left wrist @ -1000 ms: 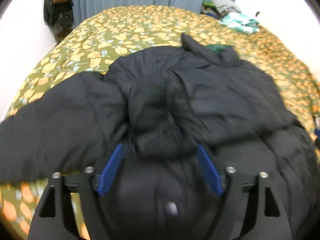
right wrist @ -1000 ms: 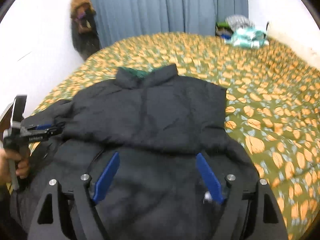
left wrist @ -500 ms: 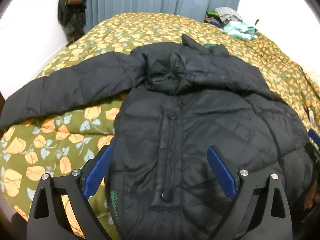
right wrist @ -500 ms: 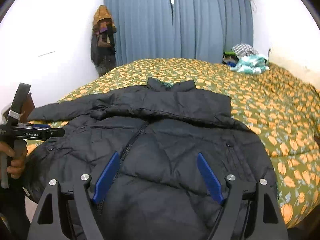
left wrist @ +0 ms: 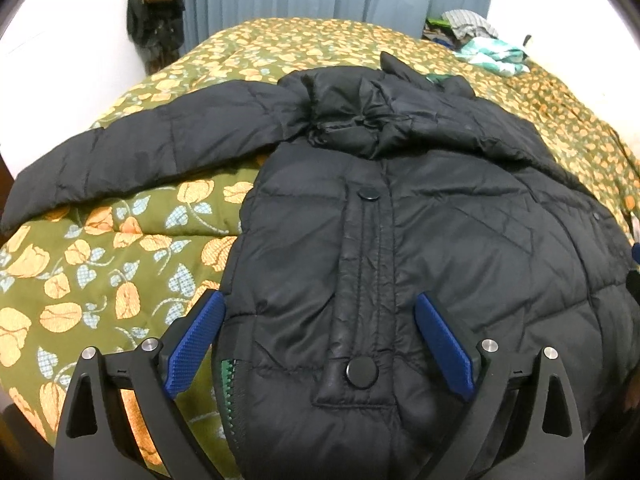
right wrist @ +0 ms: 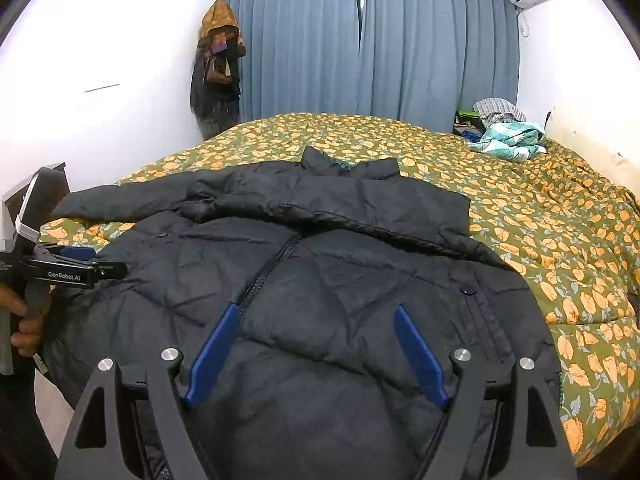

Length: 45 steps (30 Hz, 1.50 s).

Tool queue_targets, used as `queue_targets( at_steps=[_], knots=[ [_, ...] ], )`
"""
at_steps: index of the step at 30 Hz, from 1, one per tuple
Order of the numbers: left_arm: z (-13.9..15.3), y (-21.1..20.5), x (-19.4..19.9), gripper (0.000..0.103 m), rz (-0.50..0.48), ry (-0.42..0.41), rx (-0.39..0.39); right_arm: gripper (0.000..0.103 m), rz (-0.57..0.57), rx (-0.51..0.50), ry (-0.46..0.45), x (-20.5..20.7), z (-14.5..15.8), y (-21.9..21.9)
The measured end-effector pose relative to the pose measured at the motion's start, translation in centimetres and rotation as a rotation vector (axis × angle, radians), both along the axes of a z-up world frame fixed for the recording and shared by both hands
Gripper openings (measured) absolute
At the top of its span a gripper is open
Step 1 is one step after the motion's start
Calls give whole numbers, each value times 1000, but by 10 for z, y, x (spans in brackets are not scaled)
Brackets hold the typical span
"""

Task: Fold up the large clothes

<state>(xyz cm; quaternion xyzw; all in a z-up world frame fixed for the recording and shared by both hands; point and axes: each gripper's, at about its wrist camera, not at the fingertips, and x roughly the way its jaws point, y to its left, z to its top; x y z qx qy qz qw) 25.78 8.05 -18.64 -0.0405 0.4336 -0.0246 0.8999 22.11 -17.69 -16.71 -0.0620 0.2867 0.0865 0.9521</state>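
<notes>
A black puffy jacket (left wrist: pixel 440 220) lies front up on the bed, collar (right wrist: pixel 348 168) at the far end and hem toward me. One sleeve (left wrist: pixel 140 148) stretches out to the left over the quilt. My left gripper (left wrist: pixel 318 298) hovers open over the hem, its blue pads either side of the snap placket (left wrist: pixel 362 374) and not pressing on it. My right gripper (right wrist: pixel 316 309) stands open above the jacket (right wrist: pixel 320 272) near the zipper, nothing pinched. At the left edge of the right wrist view, a hand (right wrist: pixel 24 320) holds the other gripper.
The bed carries an olive quilt with orange flowers (left wrist: pixel 100 260), bare to the right of the jacket (right wrist: pixel 540 220). A heap of clothes (right wrist: pixel 504 136) sits at the far right corner. Blue curtains (right wrist: pixel 360 40) and hanging garments (right wrist: pixel 218 68) line the back wall.
The left gripper's jaws spread wider and let go of the bunched fabric. Both grippers drew back toward the near bed edge, and the jacket now lies spread out with its sleeve extended left.
</notes>
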Motion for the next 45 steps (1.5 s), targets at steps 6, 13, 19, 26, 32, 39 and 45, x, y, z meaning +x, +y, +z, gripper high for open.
queue_targets(
  at_steps=[6, 13, 19, 26, 32, 39, 45],
  knots=[
    [0, 0, -2, 98, 1, -2, 12, 81, 9, -3, 2, 0, 0, 2],
    [1, -1, -3, 98, 5, -3, 12, 81, 18, -9, 5, 1, -2, 6],
    [4, 3, -5, 98, 16, -7, 4, 81, 23, -19, 3, 0, -3, 10],
    [7, 8, -7, 98, 31, -10, -9, 81, 24, -24, 0, -2, -3, 10],
    [12, 8, -9, 98, 28, -15, -20, 81, 25, -25, 2, -2, -3, 11],
    [38, 27, -12, 98, 54, -39, -100, 81, 26, -29, 4, -3, -4, 11],
    [79, 100, -5, 98, 201, -109, -197, 81, 24, -19, -8, -3, -2, 10]
  ],
)
